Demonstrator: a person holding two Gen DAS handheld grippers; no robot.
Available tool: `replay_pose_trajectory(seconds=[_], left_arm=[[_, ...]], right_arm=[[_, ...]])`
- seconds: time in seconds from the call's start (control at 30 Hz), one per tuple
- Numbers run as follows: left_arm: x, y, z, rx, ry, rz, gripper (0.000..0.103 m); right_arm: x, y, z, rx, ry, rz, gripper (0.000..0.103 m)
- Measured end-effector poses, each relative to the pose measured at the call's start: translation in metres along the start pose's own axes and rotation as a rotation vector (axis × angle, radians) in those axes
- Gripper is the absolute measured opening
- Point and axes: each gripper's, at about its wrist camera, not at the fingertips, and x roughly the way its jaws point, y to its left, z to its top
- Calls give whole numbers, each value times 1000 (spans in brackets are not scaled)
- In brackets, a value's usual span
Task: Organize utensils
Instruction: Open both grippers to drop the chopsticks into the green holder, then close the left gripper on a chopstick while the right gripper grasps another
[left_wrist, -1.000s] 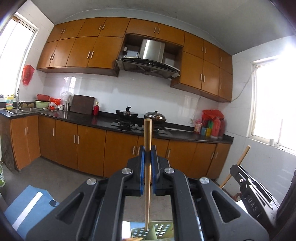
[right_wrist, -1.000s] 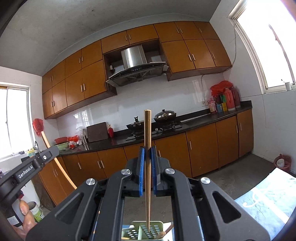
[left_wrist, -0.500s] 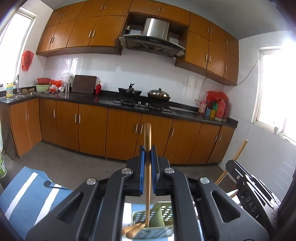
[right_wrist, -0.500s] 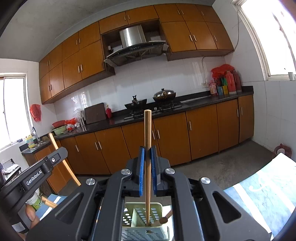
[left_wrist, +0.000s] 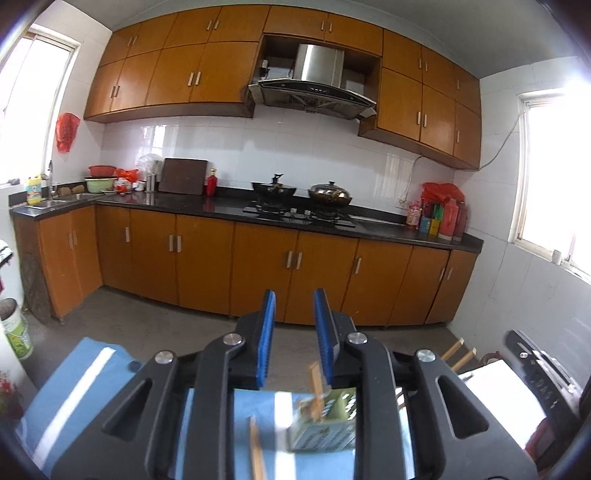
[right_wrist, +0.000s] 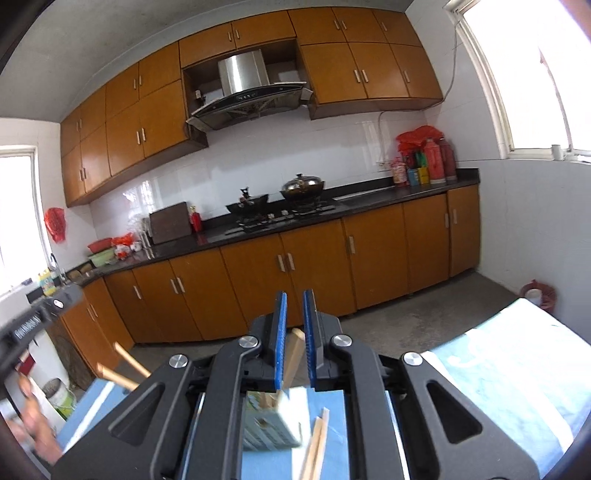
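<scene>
The left gripper (left_wrist: 293, 332) has its jaws opening with nothing between the blue pads; the wooden stick it would have been placing shows just below and a little right of its tips, blurred, standing in the green slotted holder (left_wrist: 325, 424). The right gripper (right_wrist: 294, 336) is also opening, and a wooden stick (right_wrist: 293, 354) leans in the gap between its pads, lower end down in the same holder (right_wrist: 269, 424), apparently loose rather than pinched, though the picture cannot settle whether a pad touches it. The step in hand looks like letting go into the holder, and doing it well means widening each gripper fully before pulling back, so no pad drags a stick out or tips the light holder. Back away along the stick's line, straight up, not sideways. Just beyond the holder, loose sticks (right_wrist: 314, 443) lie flat on the blue cloth (right_wrist: 517, 369) covering the counter, likely the next to collect, so keep the retreat clear of them. Off to the right gripper's left, more wooden handles (right_wrist: 125, 369) stick up near the other gripper. Well beyond stand the kitchen cabinets (left_wrist: 258, 273) and stove (left_wrist: 299, 212), no part of this.
</scene>
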Motion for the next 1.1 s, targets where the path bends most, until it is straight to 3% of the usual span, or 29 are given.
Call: replay_pose_trajectory(seconds=[0.07, 0.17, 0.37, 0.53, 0.8, 0.87, 0.93, 1.1], left_arm=[[-19, 14, -10, -10, 17, 1, 28], [-38, 34, -31, -15, 55, 17, 30], [-40, 76, -109, -4, 238, 74, 31], [-17, 100, -162, -22, 397, 105, 31], [-5, 98, -201, -2, 496, 69, 31], [-2, 94, -202, -2, 507, 56, 31], [2, 89, -206, -2, 522, 38, 31], [12, 76, -219, -20, 568, -31, 31]], right_arm=[[-13, -15, -14, 6, 29, -27, 26], [-18, -33, -42, 4, 115, -60, 27], [12, -55, -121, 40, 378, -97, 27], [42, -31, -168, 49, 540, -15, 26], [75, 3, -213, -41, 665, -13, 24], [74, 6, -217, -77, 652, -29, 21], [72, 2, -217, -87, 638, -43, 9], [67, -31, -209, -22, 611, -141, 8]])
